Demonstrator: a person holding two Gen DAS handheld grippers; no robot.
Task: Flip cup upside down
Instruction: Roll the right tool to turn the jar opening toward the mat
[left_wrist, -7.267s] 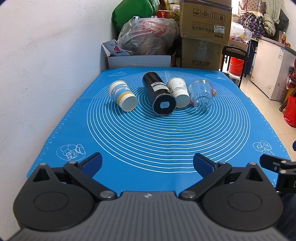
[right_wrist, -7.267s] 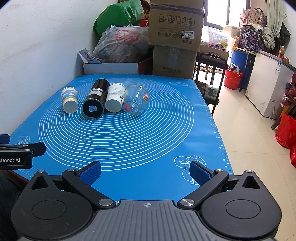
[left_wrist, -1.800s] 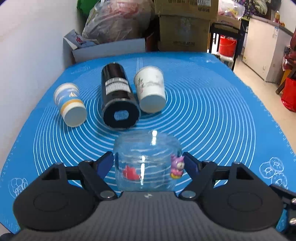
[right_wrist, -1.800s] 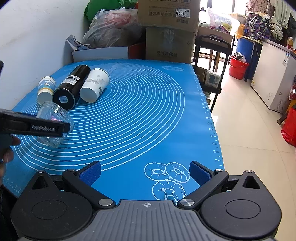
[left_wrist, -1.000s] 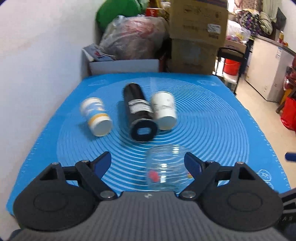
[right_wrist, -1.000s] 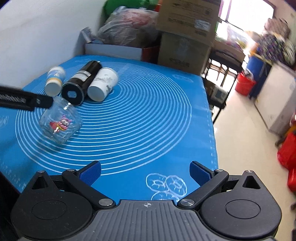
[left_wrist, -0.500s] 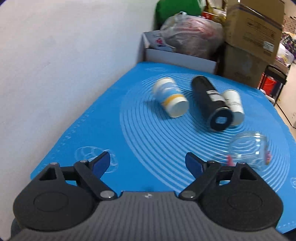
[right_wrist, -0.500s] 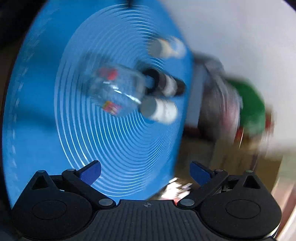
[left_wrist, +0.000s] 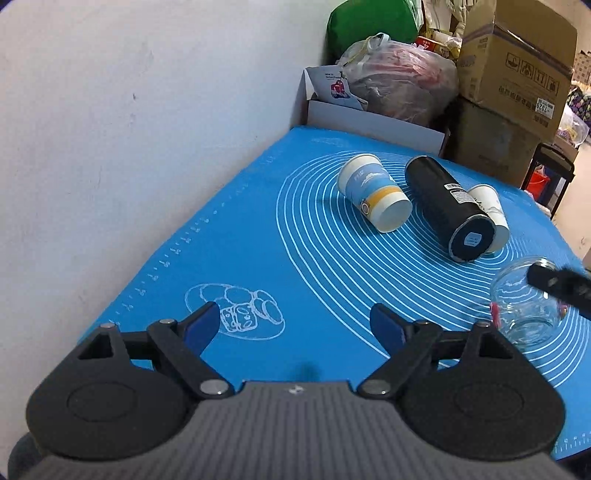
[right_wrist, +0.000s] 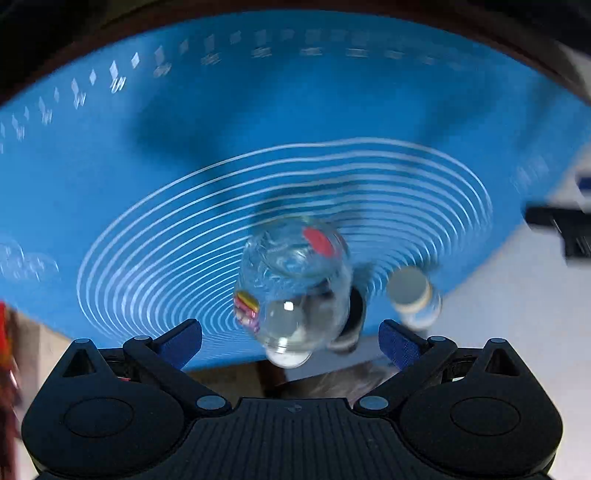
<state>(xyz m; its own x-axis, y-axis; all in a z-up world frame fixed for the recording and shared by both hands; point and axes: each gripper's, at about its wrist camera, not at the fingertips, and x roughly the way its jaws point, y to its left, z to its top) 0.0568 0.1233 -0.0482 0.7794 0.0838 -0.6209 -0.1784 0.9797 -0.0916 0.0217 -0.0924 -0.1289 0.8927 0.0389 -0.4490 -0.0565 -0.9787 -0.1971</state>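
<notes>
A clear glass cup (left_wrist: 526, 306) with cartoon stickers lies on its side on the blue mat (left_wrist: 258, 240), at the right of the left wrist view. My left gripper (left_wrist: 295, 325) is open and empty, near the mat's front left. A black finger (left_wrist: 557, 286) of the right gripper crosses in front of the glass there. The right wrist view is rolled over and blurred. In it the glass cup (right_wrist: 291, 284) sits just ahead of my open right gripper (right_wrist: 290, 338), between the fingers' line but not gripped.
A white-and-blue paper cup (left_wrist: 373, 197), a black tumbler (left_wrist: 448, 212) and a white cup (left_wrist: 489, 210) lie on their sides at the mat's far part. A white wall runs along the left. Boxes (left_wrist: 513, 55) and bags (left_wrist: 399, 81) stand behind the table.
My left gripper let go of the glass, drew back and swung left. My right gripper rolled over and came in over the glass from above.
</notes>
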